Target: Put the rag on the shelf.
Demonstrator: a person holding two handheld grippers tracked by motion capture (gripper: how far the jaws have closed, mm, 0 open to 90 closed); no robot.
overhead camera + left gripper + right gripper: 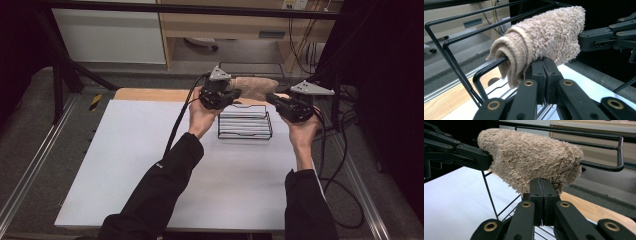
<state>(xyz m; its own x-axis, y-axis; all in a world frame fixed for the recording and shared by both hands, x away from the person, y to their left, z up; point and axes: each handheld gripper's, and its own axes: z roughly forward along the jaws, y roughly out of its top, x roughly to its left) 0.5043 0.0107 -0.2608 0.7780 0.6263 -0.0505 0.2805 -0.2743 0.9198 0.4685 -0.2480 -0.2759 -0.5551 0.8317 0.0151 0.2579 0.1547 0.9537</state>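
Both the left gripper (234, 94) and right gripper (271, 98) pinch the rolled beige towel (256, 87) at the wire rack's (245, 125) twelve-o'clock rail; uneven release could unroll it.

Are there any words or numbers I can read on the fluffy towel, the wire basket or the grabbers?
None can be read. The towel, wire basket, left gripper and right gripper carry no writing. A small pale mark on the person's left sleeve is too small to read.
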